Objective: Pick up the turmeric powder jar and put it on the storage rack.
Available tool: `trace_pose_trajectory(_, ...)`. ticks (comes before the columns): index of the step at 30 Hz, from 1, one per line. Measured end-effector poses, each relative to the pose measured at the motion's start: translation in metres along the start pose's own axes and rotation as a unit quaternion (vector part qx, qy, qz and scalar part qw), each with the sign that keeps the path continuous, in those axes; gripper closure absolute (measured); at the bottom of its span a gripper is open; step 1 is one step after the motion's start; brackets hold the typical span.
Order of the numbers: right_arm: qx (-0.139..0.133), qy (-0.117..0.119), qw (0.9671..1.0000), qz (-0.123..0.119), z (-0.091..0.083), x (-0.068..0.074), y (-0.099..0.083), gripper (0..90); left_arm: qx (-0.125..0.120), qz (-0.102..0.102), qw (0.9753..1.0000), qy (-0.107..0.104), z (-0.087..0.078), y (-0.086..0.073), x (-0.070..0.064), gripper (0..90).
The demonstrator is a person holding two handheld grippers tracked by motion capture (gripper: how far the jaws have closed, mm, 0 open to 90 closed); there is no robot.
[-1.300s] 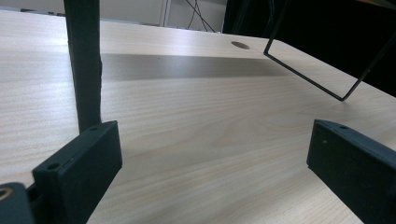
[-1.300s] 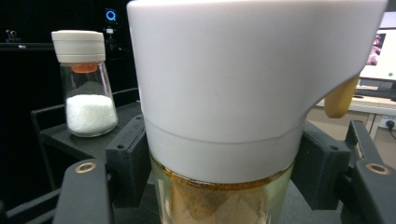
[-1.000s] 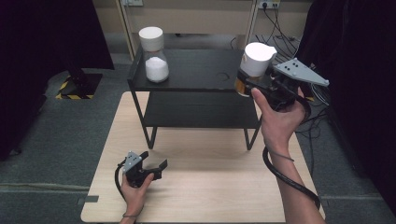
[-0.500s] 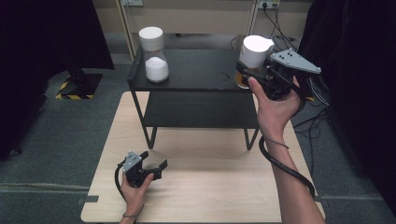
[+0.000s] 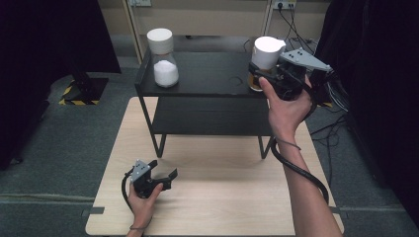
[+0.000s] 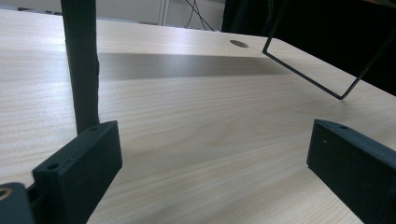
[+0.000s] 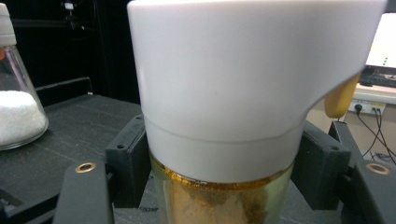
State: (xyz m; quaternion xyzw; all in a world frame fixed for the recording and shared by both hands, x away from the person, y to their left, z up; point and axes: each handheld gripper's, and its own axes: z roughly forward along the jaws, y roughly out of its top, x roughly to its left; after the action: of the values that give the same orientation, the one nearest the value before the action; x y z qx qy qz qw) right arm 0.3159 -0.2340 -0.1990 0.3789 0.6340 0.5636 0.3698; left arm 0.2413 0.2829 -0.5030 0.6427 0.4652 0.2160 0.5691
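Jar point(image 7: 219, 196): glass, amber contents, white cap point(image 5: 267, 51); stands upright at right edge of black shelf's top point(image 5: 207, 74).
Right gripper point(image 5: 264, 79): jaws clamped on either side of jar below cap.
Left gripper point(image 5: 165, 178): jaws spread wide, nothing between them, low over wooden table point(image 5: 217, 197).
Flask point(image 5: 163, 61): white powder inside, at shelf's left end, well apart from jar.

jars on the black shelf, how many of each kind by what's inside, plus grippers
Jar with white grains: 1
Jar with amber-brown filling: 1, clamped between the right gripper's jaws
Grippers: 2, the left gripper open, low over the wooden table
Black shelf: 1
Total: 5
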Motion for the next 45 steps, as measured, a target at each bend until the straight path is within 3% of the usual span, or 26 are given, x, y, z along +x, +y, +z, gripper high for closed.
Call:
trace_pose_trajectory(31, 0.002, -0.006, 0.9999, 0.009, 0.0067, 0.0016, 0.0, 28.9, -0.001, 0.003, 1.0, -0.001, 0.0004, -0.0003, -0.0002, 2.5)
trace_pose_trajectory(37, 0.009, -0.004, 0.9999, 0.01, 0.0058, 0.0022, 0.0042, 22.4, -0.002, 0.003, 1.0, -0.001, 0.0003, -0.0005, -0.0002, 2.5)
trace_pose_trajectory(42, 0.026, 0.003, 0.9993, 0.028, 0.004, 0.0019, 0.0056, 4.3, -0.002, 0.003, 1.0, -0.001, 0.0003, -0.0005, -0.0001, 2.5)
trace_pose_trajectory(45, 0.027, 0.006, 0.999, 0.034, 0.0023, 0.0021, 0.0024, 0.6, -0.002, 0.002, 1.0, -0.001, 0.0, -0.0006, -0.0002, 2.5)
